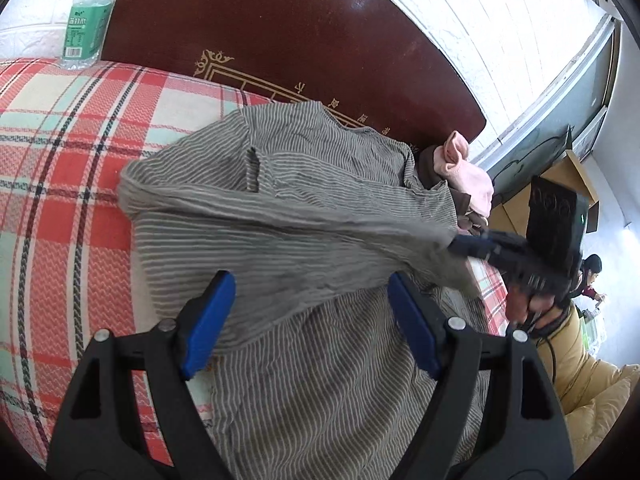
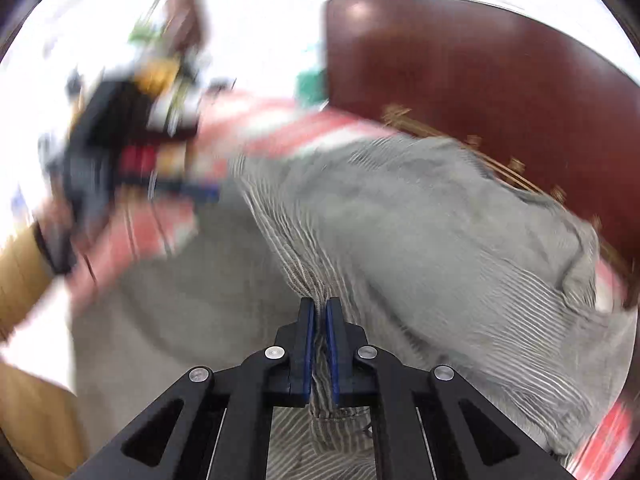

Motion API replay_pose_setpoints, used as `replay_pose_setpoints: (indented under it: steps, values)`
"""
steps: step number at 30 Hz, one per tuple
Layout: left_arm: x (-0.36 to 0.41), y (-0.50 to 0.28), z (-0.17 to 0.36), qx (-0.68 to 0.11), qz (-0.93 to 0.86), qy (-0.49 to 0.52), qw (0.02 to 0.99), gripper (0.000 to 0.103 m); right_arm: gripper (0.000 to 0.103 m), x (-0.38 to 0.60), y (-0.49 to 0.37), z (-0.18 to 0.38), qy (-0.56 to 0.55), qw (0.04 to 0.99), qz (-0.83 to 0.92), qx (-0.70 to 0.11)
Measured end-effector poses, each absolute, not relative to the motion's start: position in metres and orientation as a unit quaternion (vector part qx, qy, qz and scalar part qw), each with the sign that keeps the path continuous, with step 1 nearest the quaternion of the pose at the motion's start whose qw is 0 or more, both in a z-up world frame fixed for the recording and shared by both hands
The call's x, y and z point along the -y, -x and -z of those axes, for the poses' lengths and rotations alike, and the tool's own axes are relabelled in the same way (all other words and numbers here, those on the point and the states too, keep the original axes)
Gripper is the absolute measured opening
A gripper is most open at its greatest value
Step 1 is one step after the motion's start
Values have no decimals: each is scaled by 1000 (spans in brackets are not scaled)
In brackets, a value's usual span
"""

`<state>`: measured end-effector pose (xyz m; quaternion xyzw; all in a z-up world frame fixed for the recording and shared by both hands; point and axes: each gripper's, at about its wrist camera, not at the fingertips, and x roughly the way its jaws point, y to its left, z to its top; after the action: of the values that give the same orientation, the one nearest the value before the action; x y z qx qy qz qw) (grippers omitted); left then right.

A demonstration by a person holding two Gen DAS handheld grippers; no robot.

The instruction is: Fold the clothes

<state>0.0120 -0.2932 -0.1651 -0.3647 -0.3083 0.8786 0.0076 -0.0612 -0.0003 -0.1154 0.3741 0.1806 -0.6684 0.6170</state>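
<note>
Mid-fold: right hand-held gripper pinches shirt edge, pulled taut toward 3 o'clock; left hand-held gripper spread above it. Shirt rumpled on bed, unfinished.

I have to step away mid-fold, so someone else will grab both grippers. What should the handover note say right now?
Right gripper: shut on a bunched edge of the grey striped garment, pulling it taut across itself.
Left gripper: open, holding nothing, hovering over the garment's lower part.
The garment lies on the plaid bed cover by the dark red headboard; a pink and brown clothes pile sits beside it.
Done: one fold started, not laid down.
Left: lay that edge flat, smooth it, finish folding.
</note>
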Motion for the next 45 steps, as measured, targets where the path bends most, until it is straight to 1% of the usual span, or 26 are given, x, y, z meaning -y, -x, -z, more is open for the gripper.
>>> replay_pose_setpoints:
  steps: [1,3,9,11,12,13,14,16,19,22,24,25,26,27,29,34,37,40,45]
  values:
    - [294,-11,165,308,-879,365,7,80,5,-2,77,107,-389,619,667,-143]
    - [296,-10,164,306,-879,365,5,80,5,-8,102,95,-398,613,674,-106]
    - [301,0,163,300,-880,368,-2,80,4,-33,156,84,-425,573,700,-45]
    - [305,7,165,299,-879,372,-7,80,11,-34,155,90,-427,566,702,-64]
    - [306,11,166,299,-878,374,-10,80,19,-32,149,93,-424,566,702,-85]
    - [308,13,167,302,-877,373,-12,80,43,-30,143,98,-423,559,705,-107]
    - [309,15,167,305,-876,373,-13,80,60,-28,137,103,-423,550,709,-129]
    - [307,15,167,312,-876,369,-9,80,70,-27,138,119,-442,527,716,-122]
    - [303,14,168,314,-875,369,-3,80,70,-33,152,146,-497,512,699,-53]
    - [300,14,171,316,-873,373,-2,80,70,-32,150,157,-498,523,690,-42]
    - [299,15,172,319,-872,373,-2,80,56,-24,145,162,-492,518,697,-63]
    - [298,15,173,320,-871,372,-2,80,35,-19,143,163,-491,517,697,-76]
    - [297,14,173,320,-871,373,-1,80,20,-16,142,164,-489,519,696,-85]
    - [296,14,173,319,-871,373,-1,80,19,-15,141,163,-486,521,696,-91]
    - [294,12,172,318,-872,373,0,80,12,-17,140,152,-474,528,700,-88]
    - [289,9,169,312,-876,369,5,80,10,-38,152,95,-416,554,721,-10]
    - [284,11,167,308,-877,368,9,80,10,-55,170,69,-396,547,737,24]
    - [279,19,169,303,-876,374,12,80,11,-72,184,72,-412,518,749,32]
    - [274,34,175,291,-875,387,2,80,11,-89,194,112,-461,468,754,26]
